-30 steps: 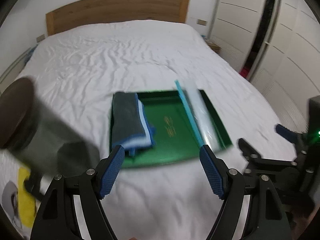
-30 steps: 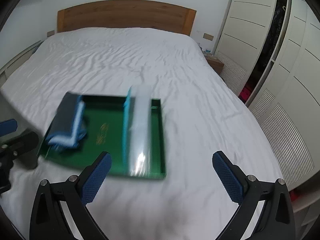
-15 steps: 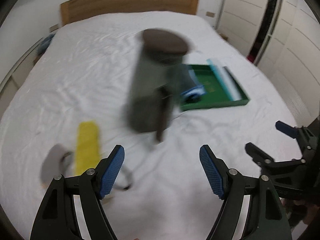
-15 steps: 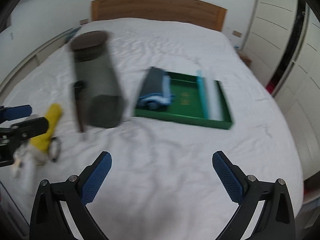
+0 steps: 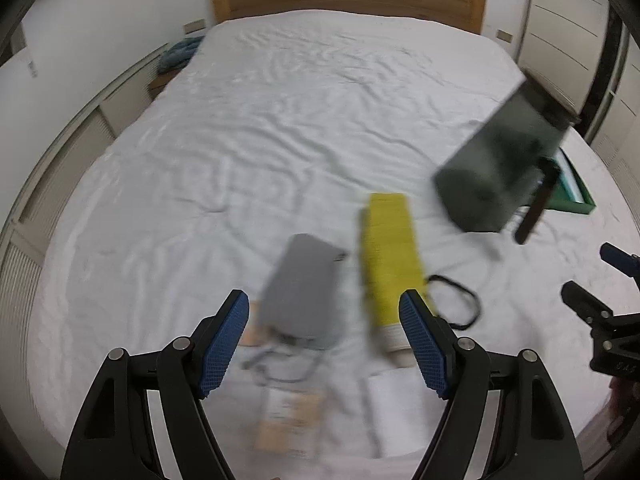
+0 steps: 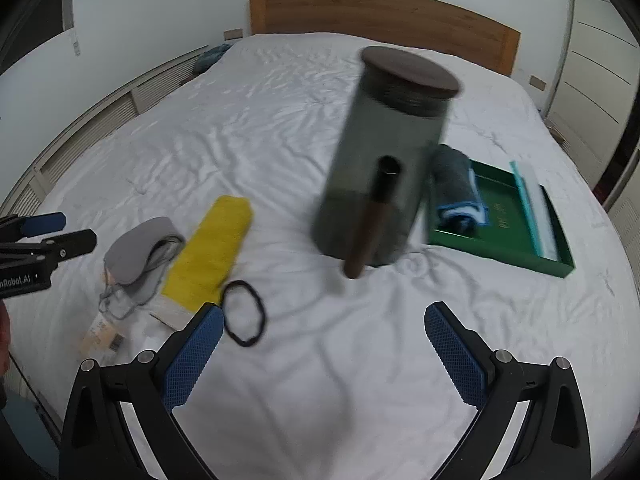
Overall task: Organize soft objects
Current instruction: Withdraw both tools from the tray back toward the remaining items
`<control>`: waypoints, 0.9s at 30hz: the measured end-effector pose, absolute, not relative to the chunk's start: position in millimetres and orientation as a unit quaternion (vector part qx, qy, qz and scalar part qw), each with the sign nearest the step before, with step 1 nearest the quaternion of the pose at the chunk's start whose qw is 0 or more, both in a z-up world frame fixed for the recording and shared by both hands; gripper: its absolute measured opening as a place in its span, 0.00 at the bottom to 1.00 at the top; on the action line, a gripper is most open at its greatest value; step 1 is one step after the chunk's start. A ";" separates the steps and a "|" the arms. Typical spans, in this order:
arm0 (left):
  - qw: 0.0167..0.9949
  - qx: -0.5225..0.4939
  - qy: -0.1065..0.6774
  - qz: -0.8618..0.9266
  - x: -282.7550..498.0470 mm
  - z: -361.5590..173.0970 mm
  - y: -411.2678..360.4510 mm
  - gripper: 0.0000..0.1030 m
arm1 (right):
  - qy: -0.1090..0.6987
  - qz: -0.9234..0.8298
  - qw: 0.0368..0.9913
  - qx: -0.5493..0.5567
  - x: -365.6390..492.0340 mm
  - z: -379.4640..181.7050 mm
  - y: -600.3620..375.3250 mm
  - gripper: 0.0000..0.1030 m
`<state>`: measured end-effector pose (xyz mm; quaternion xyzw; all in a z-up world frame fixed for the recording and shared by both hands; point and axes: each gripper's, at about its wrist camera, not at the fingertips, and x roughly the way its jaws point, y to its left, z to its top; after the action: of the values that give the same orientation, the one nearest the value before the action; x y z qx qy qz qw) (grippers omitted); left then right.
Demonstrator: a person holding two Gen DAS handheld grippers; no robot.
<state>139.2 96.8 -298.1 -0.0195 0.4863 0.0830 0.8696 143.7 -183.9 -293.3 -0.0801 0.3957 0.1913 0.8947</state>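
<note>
1. The left claw [image 5: 324, 340] hangs open and empty above the grey eye mask [image 5: 302, 288] on the white bed [image 5: 240, 140].
2. The right claw [image 6: 320, 340] is also spread wide, gripping nothing, near the black hair tie [image 6: 243, 312].
3. The yellow cloth [image 6: 212, 256] lies just beside the mask.
4. A dark jar [image 6: 384, 160] stands between them and the green tray [image 6: 504, 240], which holds folded towels [image 6: 456, 192].
</note>
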 end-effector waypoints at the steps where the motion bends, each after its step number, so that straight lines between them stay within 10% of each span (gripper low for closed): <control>1: 0.869 -0.020 0.486 0.088 136.6 -298.8 105.6 0.70 | 0.395 0.195 0.894 -0.081 141.7 -293.3 -178.6 1.00; 27: 0.842 -0.026 0.524 0.126 129.6 -362.2 197.5 0.70 | 0.420 0.224 0.876 -0.074 172.1 -358.3 -112.2 0.98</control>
<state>129.6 197.5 -362.2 -0.0261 0.5244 0.1262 0.8416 172.1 -112.2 -358.3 -0.0740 0.4202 0.2240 0.8762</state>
